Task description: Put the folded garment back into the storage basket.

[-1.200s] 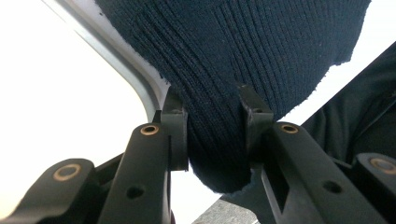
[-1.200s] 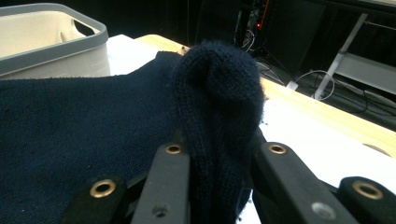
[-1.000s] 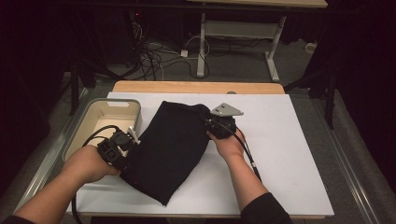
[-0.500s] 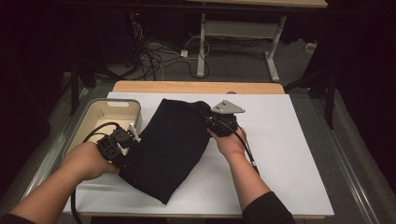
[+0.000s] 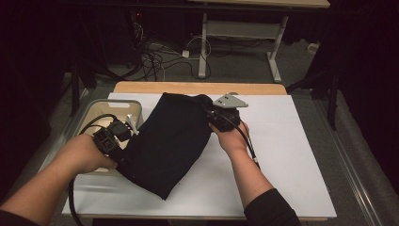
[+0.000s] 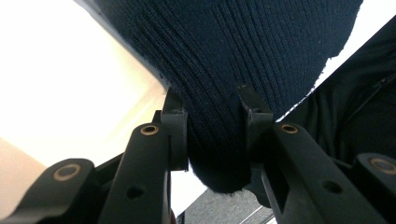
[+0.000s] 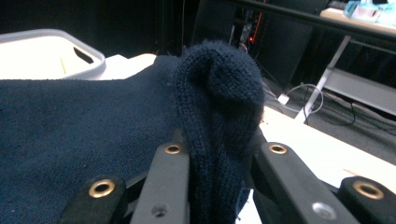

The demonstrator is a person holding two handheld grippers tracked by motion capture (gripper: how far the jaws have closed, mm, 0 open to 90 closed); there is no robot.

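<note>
We grip a dark knit sweater (image 5: 171, 141) at two spots on the white table (image 5: 282, 179). Nearest, at the sweater's left edge, our left gripper (image 6: 212, 135) pinches a fold of ribbed fabric. Farther off, at the sweater's top right corner, our right gripper (image 7: 215, 149) clamps a bunched edge. Left of the sweater, w/ its rim just beside it: a grey bin (image 5: 101, 106).

No text, label, brand, number or sign can be read anywhere in these pictures.
</note>
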